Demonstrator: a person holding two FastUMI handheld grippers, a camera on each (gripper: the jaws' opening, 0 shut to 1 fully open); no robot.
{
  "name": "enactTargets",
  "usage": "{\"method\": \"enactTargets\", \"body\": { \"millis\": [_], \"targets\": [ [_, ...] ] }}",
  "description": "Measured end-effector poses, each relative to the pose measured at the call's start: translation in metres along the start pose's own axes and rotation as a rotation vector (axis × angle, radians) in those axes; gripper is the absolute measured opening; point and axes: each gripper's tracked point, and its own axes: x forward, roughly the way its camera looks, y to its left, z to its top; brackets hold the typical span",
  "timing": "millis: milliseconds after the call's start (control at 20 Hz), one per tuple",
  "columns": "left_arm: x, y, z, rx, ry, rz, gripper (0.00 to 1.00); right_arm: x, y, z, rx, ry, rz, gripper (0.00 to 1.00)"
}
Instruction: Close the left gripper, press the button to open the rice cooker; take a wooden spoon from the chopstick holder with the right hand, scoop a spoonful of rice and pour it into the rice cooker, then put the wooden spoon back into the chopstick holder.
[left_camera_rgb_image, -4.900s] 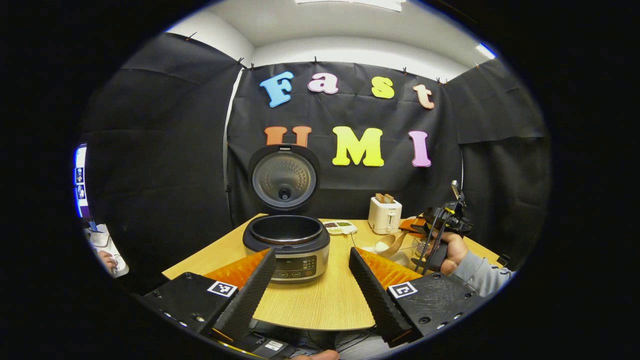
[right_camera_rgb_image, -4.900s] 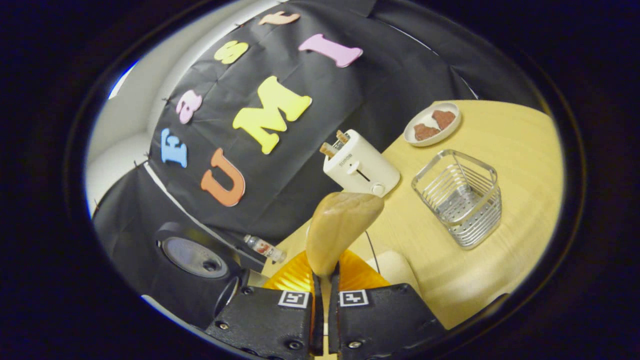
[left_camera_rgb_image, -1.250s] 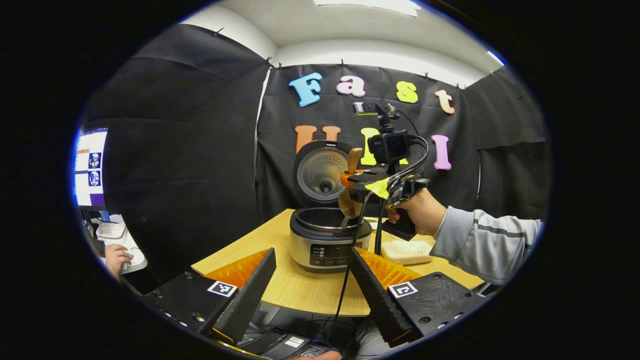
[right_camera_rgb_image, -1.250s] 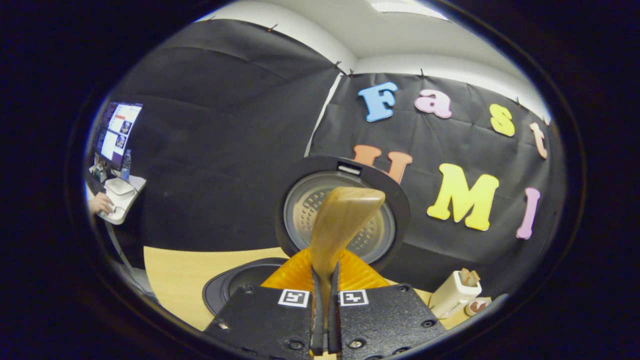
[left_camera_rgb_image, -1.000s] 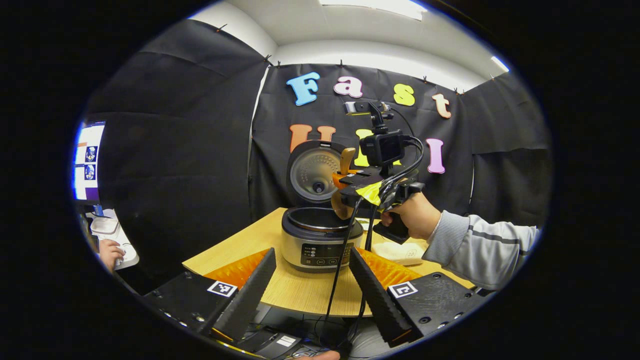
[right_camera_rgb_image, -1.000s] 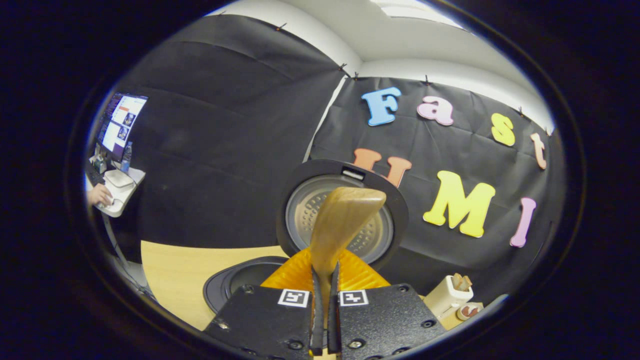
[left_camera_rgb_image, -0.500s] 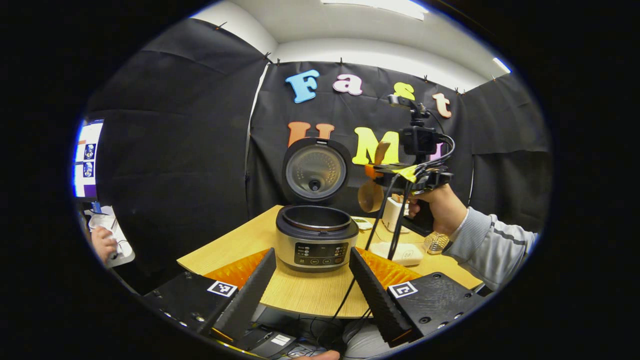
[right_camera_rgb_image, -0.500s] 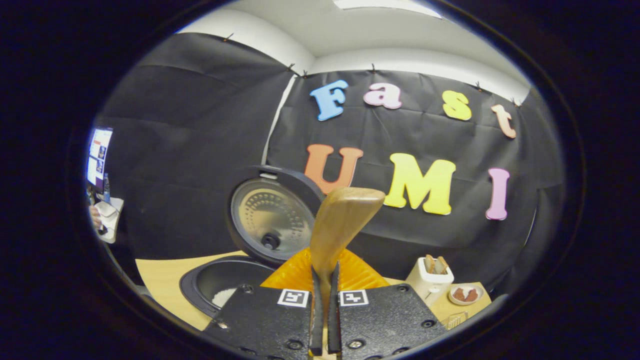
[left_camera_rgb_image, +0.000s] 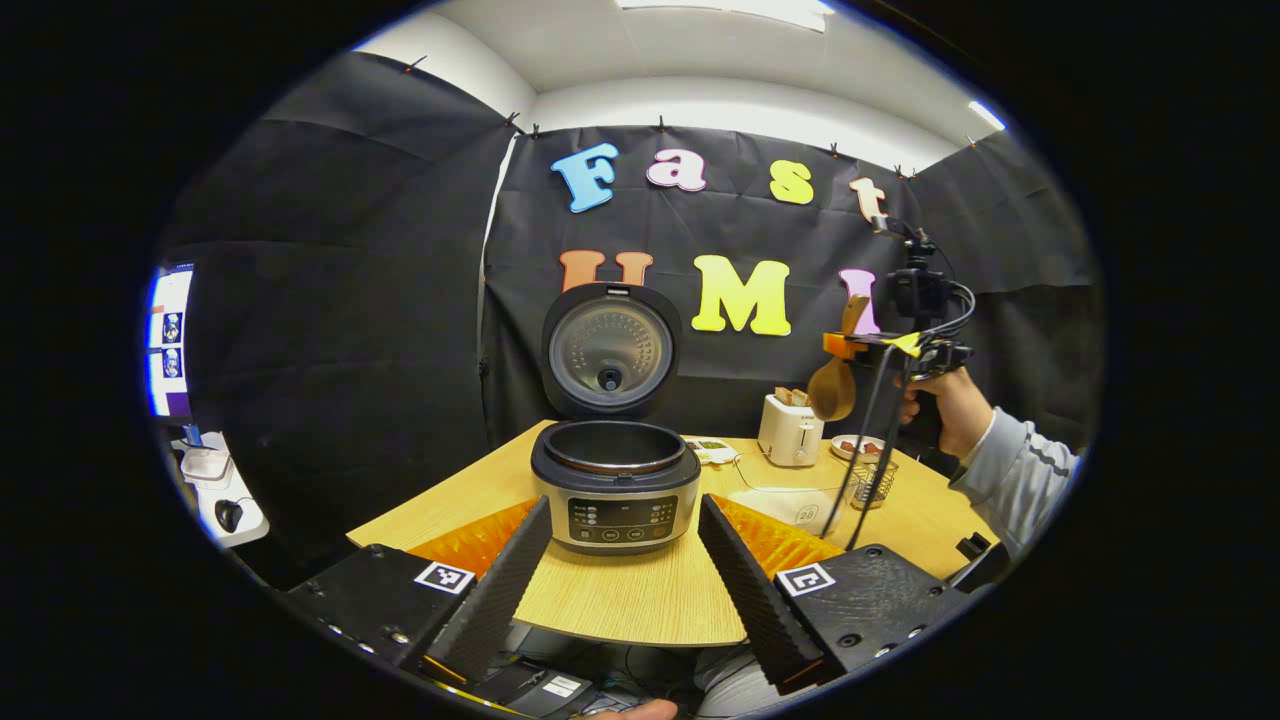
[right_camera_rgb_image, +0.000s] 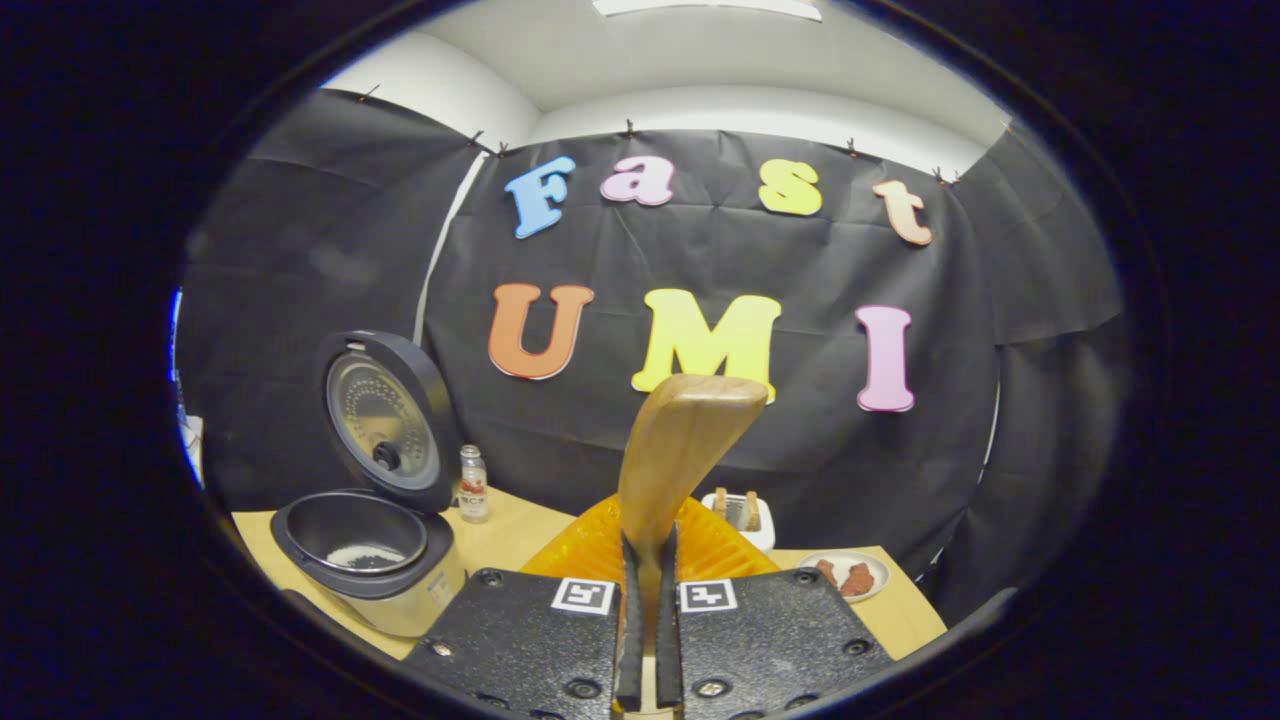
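Observation:
The rice cooker (left_camera_rgb_image: 612, 490) stands mid-table with its lid (left_camera_rgb_image: 610, 350) swung up. Some white rice lies in its pot (right_camera_rgb_image: 355, 555). My left gripper (left_camera_rgb_image: 625, 505) hovers in front of the cooker, open, nothing between its fingers. Far to the right, a hand holds my right gripper (left_camera_rgb_image: 868, 345) high above the table. It is shut on the wooden spoon (left_camera_rgb_image: 832, 390), whose bowl hangs down. The spoon's handle (right_camera_rgb_image: 685, 450) rises from between the fingers of my right gripper (right_camera_rgb_image: 647, 560). The wire chopstick holder (left_camera_rgb_image: 872, 482) stands below that gripper, slightly to its right.
A white toaster (left_camera_rgb_image: 790, 437) stands at the back, with a plate (right_camera_rgb_image: 845, 572) of reddish pieces beside it. A translucent rice box (left_camera_rgb_image: 790, 505) sits right of the cooker, a small dish (left_camera_rgb_image: 712, 452) behind it. A small bottle (right_camera_rgb_image: 472, 485) stands by the cooker's lid.
The right gripper has carried the spoon away from over the cooker's pot, to the right and up, above the chopstick holder's side of the table. The left gripper stayed open.

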Motion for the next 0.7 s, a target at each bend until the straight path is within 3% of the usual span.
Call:
{"method": "enactTargets", "body": {
  "millis": [100, 350, 700],
  "targets": [
    [0.004, -0.008, 0.004, 0.009, -0.004, -0.001, 0.94, -0.004, -0.044, -0.004, 0.006, -0.007, -0.059, 0.07],
    [0.02, -0.033, 0.014, 0.017, -0.021, -0.026, 0.94, -0.005, -0.119, -0.036, 0.03, 0.025, -0.16, 0.11],
    [0.041, -0.056, 0.018, 0.024, -0.021, -0.041, 0.95, 0.009, -0.159, -0.109, 0.195, 0.106, -0.169, 0.11]
  ]
}}
